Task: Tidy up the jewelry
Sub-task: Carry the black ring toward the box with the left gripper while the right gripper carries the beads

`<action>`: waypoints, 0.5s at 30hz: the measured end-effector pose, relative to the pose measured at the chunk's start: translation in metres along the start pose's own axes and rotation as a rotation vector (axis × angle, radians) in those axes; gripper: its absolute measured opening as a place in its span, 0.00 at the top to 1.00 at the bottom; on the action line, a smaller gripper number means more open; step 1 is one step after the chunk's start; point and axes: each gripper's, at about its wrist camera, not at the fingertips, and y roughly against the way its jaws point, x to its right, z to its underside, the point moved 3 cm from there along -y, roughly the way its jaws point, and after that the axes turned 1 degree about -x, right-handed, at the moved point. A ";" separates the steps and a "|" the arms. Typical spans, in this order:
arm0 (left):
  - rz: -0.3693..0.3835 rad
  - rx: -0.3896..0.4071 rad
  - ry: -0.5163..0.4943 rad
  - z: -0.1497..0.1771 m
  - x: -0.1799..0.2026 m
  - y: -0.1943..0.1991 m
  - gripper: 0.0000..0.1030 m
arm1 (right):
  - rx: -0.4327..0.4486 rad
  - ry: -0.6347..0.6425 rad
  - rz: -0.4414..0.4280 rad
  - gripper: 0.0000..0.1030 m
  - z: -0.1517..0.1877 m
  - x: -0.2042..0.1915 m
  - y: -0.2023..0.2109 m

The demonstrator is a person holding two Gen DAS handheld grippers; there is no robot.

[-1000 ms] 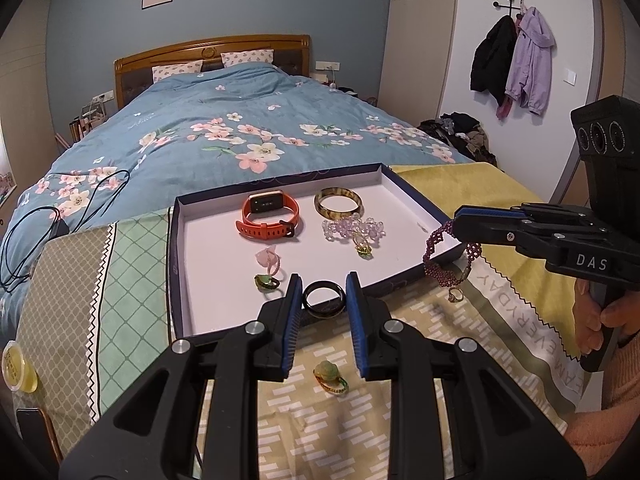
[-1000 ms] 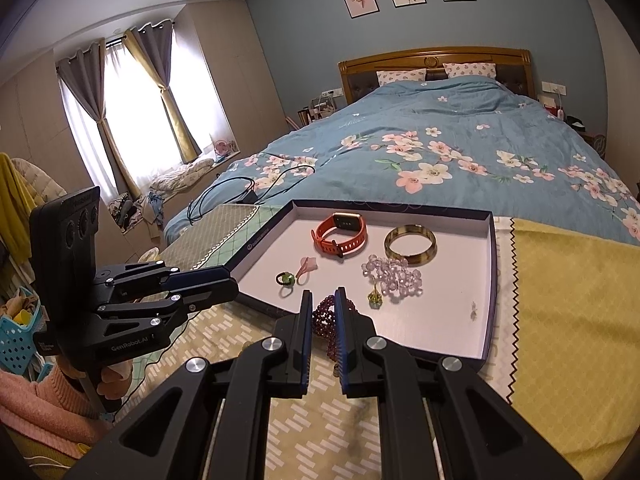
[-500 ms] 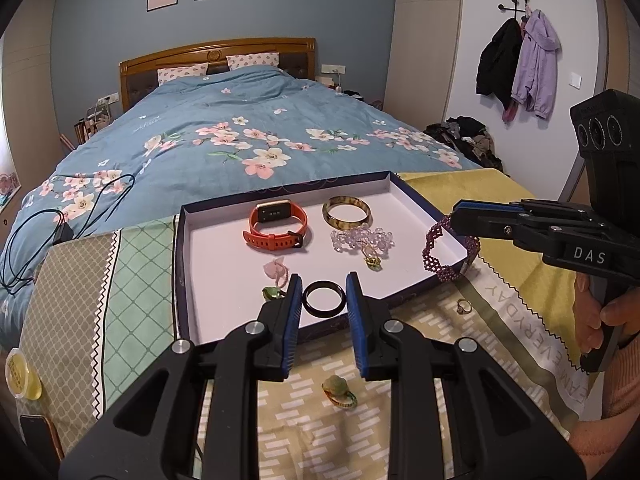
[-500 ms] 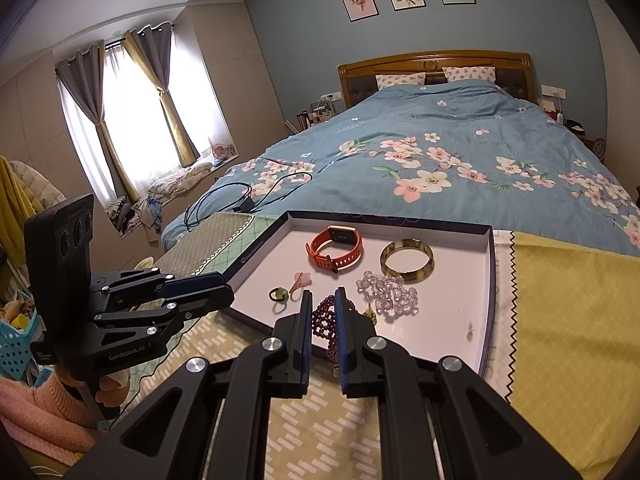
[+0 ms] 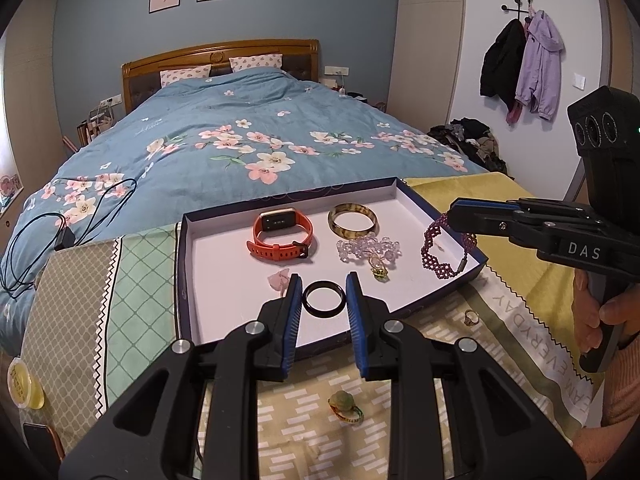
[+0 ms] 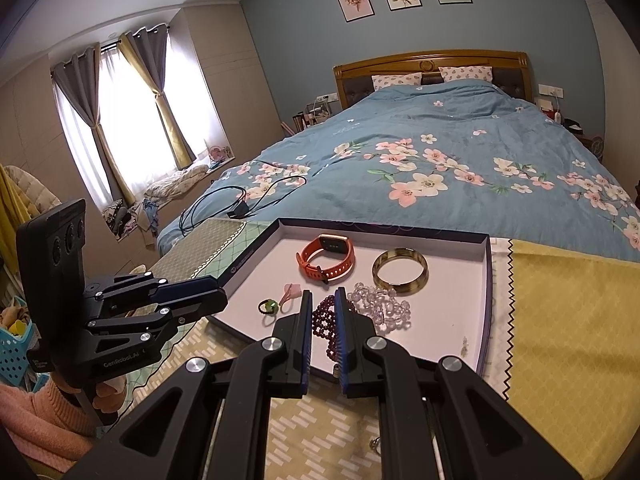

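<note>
Over the tray (image 5: 188,280) at the foot of the bed (image 5: 240,132), the left gripper (image 5: 323,298) held a black ring (image 5: 323,299) between its jaws above the tray's near edge. The right gripper (image 6: 322,320) had its jaws closed on a purple bracelet (image 5: 438,254), which hung over the tray's right side. Inside the tray lay a watch (image 5: 280,234), a bangle (image 5: 353,221), clear beads (image 5: 368,247), a pink ring (image 5: 280,279) and a green ring (image 6: 267,306). On the cloth (image 5: 304,432) outside lay a jade ring (image 5: 345,403) and a gold ring (image 5: 471,317)
</note>
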 end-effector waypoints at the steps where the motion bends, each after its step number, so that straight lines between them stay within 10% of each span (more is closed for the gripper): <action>1: -0.001 -0.001 0.001 0.000 0.000 -0.001 0.78 | -0.002 -0.003 -0.002 0.91 -0.001 0.001 -0.002; 15: -0.024 -0.014 0.012 -0.003 -0.008 -0.014 0.78 | -0.012 -0.008 0.003 0.91 -0.004 0.006 -0.011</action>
